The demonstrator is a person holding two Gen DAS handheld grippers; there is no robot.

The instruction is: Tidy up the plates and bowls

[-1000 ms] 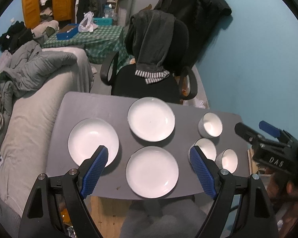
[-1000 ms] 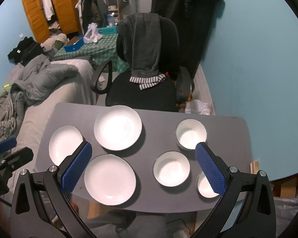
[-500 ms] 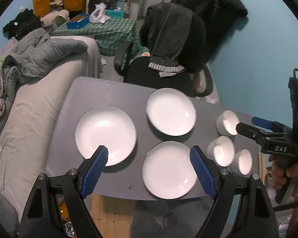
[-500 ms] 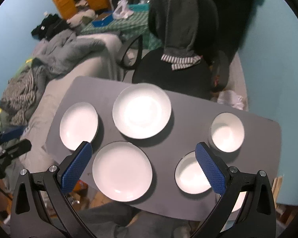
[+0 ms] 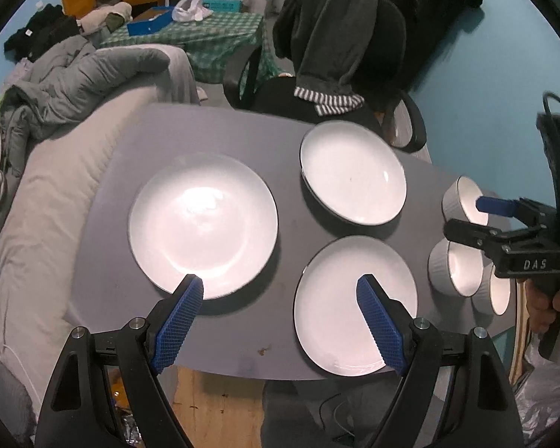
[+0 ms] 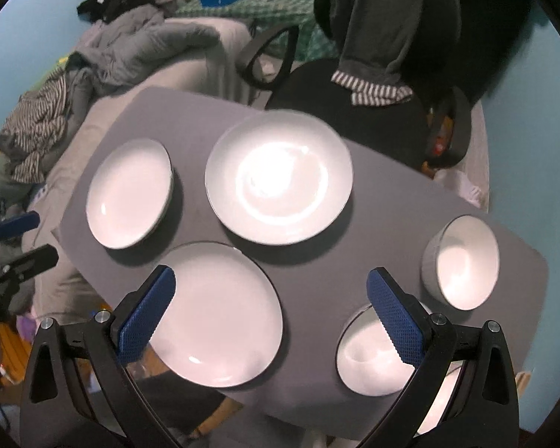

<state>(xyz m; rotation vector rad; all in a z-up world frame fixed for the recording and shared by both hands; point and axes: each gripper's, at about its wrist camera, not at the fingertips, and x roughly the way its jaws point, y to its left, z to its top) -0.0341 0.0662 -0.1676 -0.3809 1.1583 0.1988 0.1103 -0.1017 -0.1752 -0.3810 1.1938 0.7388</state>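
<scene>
Three white plates lie on the grey table [image 5: 130,171]: a left plate [image 5: 203,229], a far plate [image 5: 352,171] and a near plate [image 5: 354,304]. Three white bowls [image 5: 453,267] cluster at the table's right end. My left gripper [image 5: 278,291] hovers open above the near edge, between the left and near plates, holding nothing. My right gripper [image 6: 272,280] is open and empty too, above the near plate [image 6: 216,313] and the near bowl [image 6: 369,354]. One bowl [image 6: 440,410] is mostly hidden behind a right finger.
A black office chair [image 5: 339,56] draped with dark clothes stands at the table's far side. A bed with grey bedding [image 5: 56,186] runs along the left edge. A blue wall closes the right. A hand [image 5: 541,302] holds the right gripper beside the bowls.
Both grippers have come down closer to the table, so plates and bowls look larger. The left view has shifted toward the left plate, the right view toward the plates. Nothing was grasped.
</scene>
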